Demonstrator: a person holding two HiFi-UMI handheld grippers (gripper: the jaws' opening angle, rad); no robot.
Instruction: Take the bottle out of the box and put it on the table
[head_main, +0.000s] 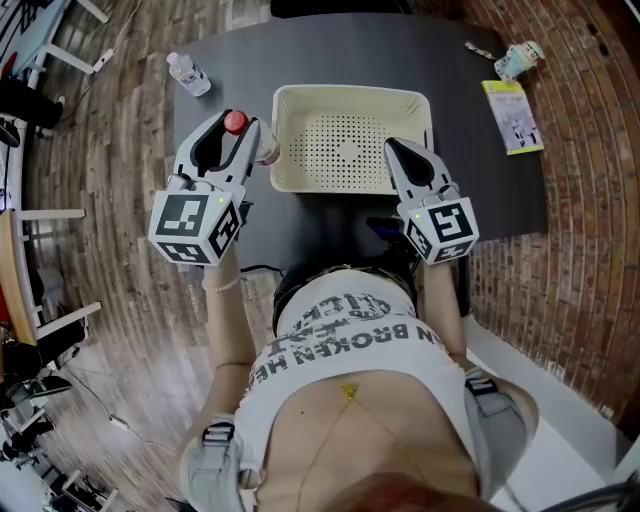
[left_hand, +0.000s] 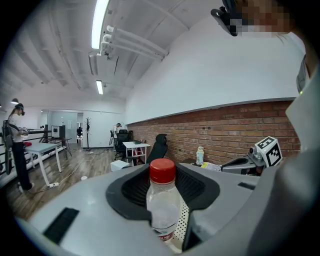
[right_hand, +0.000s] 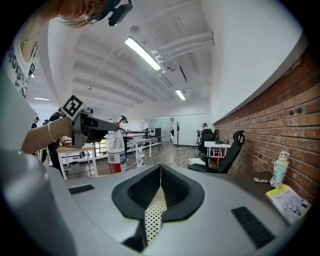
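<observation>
Though the head view shows just its red cap, the left gripper view shows the bottle (left_hand: 162, 202) clamped between the left gripper's (head_main: 242, 135) jaws; the right gripper's (right_hand: 160, 172) jaws are closed, empty.

The head view looks steeply down from above the person onto the dark desk (head_main: 480, 160), with the cream box (head_main: 350, 150) near its middle. The camera on the left gripper (head_main: 240, 130) faces almost level along its jaws across the desk toward the brick wall, the bottle (left_hand: 162, 200) close before the lens. The camera on the right gripper (head_main: 402, 152) also faces level, with the wall on its right. Each gripper view catches the other gripper. All three views share the box and the small figure (head_main: 520, 58) at the desk's far right corner.
</observation>
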